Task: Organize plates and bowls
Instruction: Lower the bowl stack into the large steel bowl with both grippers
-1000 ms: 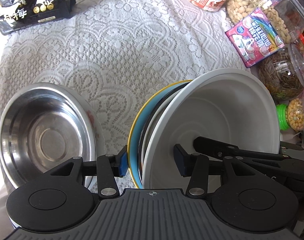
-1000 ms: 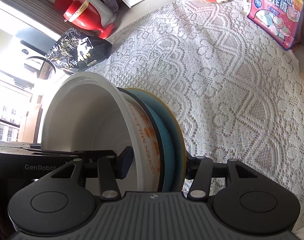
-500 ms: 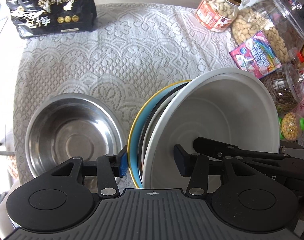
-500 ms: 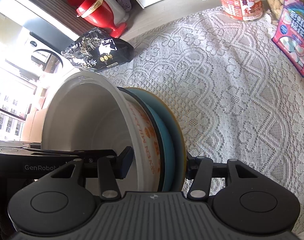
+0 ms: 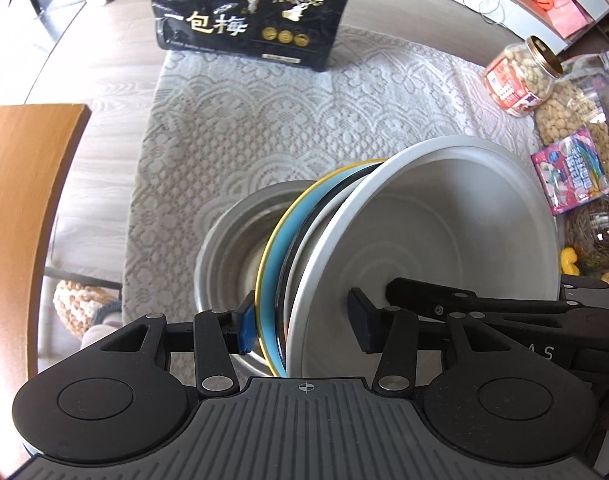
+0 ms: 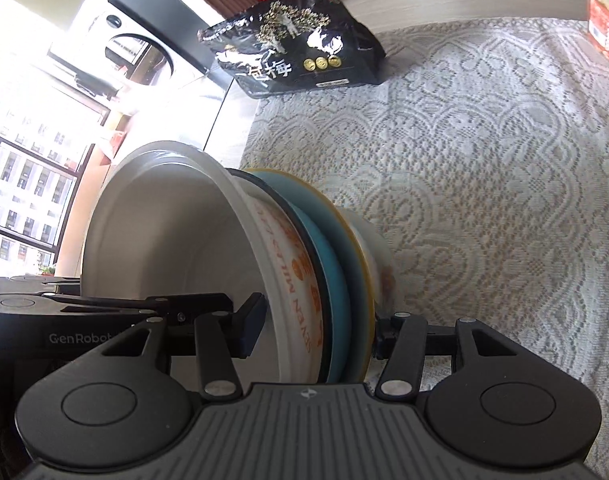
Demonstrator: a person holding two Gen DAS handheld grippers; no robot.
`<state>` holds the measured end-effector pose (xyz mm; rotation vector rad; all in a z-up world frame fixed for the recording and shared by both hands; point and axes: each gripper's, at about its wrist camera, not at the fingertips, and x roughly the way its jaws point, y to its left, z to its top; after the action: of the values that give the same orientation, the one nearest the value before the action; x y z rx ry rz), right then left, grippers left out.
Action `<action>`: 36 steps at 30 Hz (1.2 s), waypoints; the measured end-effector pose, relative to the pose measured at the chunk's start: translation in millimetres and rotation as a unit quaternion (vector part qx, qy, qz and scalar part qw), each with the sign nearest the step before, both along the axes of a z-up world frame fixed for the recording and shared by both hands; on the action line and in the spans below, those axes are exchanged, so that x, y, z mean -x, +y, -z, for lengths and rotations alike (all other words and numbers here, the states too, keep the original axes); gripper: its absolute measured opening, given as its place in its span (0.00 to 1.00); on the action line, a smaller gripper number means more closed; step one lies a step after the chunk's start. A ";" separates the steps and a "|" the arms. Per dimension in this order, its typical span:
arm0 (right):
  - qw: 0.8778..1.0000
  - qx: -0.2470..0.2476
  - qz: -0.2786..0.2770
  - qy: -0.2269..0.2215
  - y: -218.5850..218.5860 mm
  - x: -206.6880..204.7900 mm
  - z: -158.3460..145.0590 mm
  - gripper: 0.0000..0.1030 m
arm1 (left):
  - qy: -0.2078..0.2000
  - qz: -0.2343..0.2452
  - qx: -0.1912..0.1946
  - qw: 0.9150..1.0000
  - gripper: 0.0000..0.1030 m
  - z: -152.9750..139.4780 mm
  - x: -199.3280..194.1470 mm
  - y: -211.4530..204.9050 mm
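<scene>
A stack of dishes hangs tilted on edge above the lace cloth: a big white bowl [image 5: 432,232] with orange lettering [image 6: 300,280], a dark-rimmed dish, a blue plate [image 5: 274,256] and a yellow-rimmed plate [image 6: 362,256]. My left gripper [image 5: 304,324] is shut across the stack's rim, one pad inside the white bowl and one on the yellow plate. My right gripper [image 6: 316,332] clamps the same stack from the opposite side. A steel bowl [image 5: 232,248] sits on the cloth right behind the stack, partly hidden by it.
A black snack bag [image 5: 248,16] stands at the far edge of the lace tablecloth [image 5: 264,120]. Jars of nuts [image 5: 516,80] and a pink packet [image 5: 572,176] crowd the right side. A wooden board [image 5: 20,208] lies at the left, beyond the table edge.
Both grippers have carried the stack leftwards across the cloth. The steel bowl, earlier well left of the stack, now lies directly behind it. The grips look unchanged.
</scene>
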<state>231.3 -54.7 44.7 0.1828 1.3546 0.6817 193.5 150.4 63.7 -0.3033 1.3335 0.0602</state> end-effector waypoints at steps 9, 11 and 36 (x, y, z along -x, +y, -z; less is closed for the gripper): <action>0.998 0.026 -0.016 0.062 26.3 0.9 45.8 0.51 | 0.035 0.004 0.005 0.999 0.47 45.6 7.5 21.9; 0.998 0.030 -0.011 0.060 26.0 1.5 48.7 0.51 | 0.028 0.008 0.001 1.000 0.47 50.6 7.6 20.8; 0.997 0.043 0.006 0.057 30.9 -9.7 51.6 0.50 | 0.049 -0.027 0.056 0.997 0.22 68.2 -4.8 54.6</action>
<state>241.0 -23.8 -6.9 0.1625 1.4880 0.6096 198.3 205.0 -4.5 -0.4362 1.4280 0.0453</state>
